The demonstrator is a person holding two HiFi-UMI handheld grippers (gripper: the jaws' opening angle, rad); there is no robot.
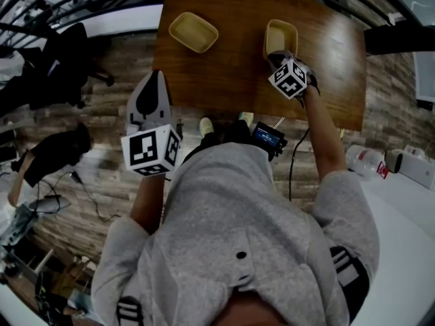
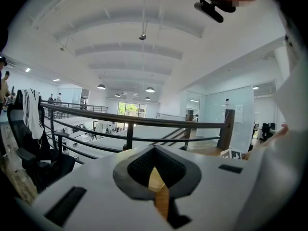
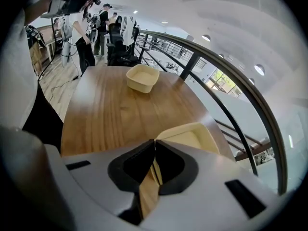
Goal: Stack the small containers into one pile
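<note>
Right gripper [image 3: 154,141] pinching container [image 3: 193,135], near table [image 3: 106,114] edge

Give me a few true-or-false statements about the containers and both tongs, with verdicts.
1. The two containers are stacked. False: the left container and the right container are apart on the wooden table.
2. The right tongs pinch the right container's rim. True.
3. The left tongs hold a container. False: they are shut and empty.
4. A railing runs beside the table. True.
</note>
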